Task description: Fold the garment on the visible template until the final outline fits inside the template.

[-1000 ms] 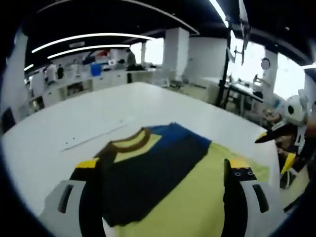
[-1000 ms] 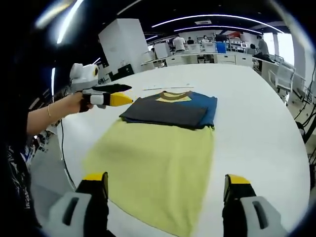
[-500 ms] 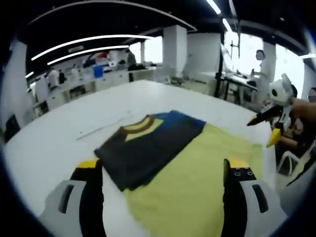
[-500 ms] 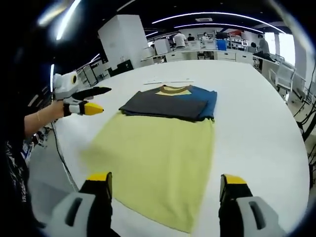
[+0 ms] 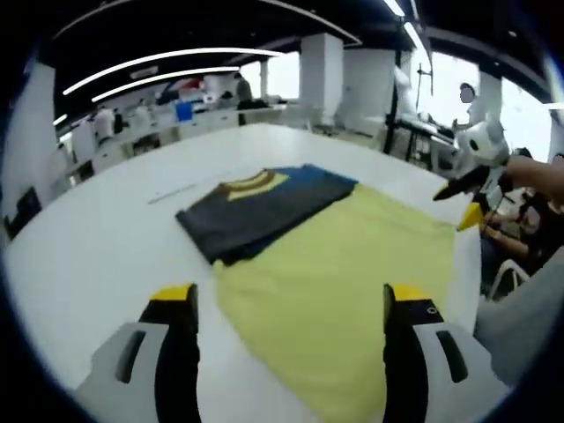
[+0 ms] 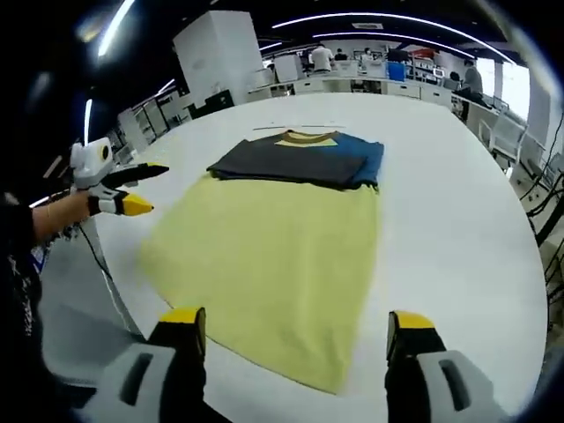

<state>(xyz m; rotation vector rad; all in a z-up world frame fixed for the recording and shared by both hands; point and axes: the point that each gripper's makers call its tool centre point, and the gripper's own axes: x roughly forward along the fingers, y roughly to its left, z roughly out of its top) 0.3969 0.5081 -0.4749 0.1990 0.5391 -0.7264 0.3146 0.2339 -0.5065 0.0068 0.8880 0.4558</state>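
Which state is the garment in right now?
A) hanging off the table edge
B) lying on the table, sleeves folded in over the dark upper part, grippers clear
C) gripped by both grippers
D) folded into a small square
B: the garment lies flat on the white table, and the left gripper and right gripper are open and apart from it.

Left gripper (image 5: 286, 304) at the near edge, jaws spread wide and yellow-tipped, nothing between them. White table (image 5: 79, 256) beneath, stretching far into an office hall. Garment (image 5: 326, 264) flat on the table — lower part yellow and near, upper part dark grey and blue with a striped collar, folded over at the far left. Right gripper (image 5: 465, 198) at the far right, off the garment's right edge, held by a hand (image 5: 539, 172) — jaws parted, empty. People at far desks.
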